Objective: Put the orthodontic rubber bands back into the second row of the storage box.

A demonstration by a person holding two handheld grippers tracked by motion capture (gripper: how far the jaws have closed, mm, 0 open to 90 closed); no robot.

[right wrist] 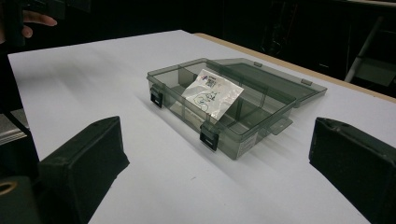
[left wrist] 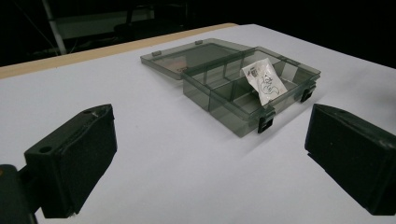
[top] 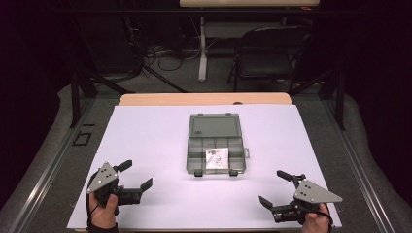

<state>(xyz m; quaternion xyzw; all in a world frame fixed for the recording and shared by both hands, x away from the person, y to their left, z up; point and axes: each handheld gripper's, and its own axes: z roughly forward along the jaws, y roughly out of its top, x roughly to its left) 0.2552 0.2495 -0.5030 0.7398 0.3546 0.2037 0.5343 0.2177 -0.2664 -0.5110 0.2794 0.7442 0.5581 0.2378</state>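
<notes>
High view: grey compartment box point(top: 215, 143) mid white sheet point(top: 145, 145), lid point(top: 215, 125) flat open behind it, small packet point(top: 216, 158) in front-row compartment. Left gripper point(top: 138, 175) near-left of box, right gripper point(top: 275, 188) near-right, both well apart from it, jaws wide, empty.

Left gripper view: jaws spread, nothing between; box point(left wrist: 252, 88) ahead, packet point(left wrist: 264, 80) leaning inside.

Right gripper view: jaws spread, empty; box point(right wrist: 224, 105) ahead, packet point(right wrist: 212, 92) tilted across dividers.
</notes>
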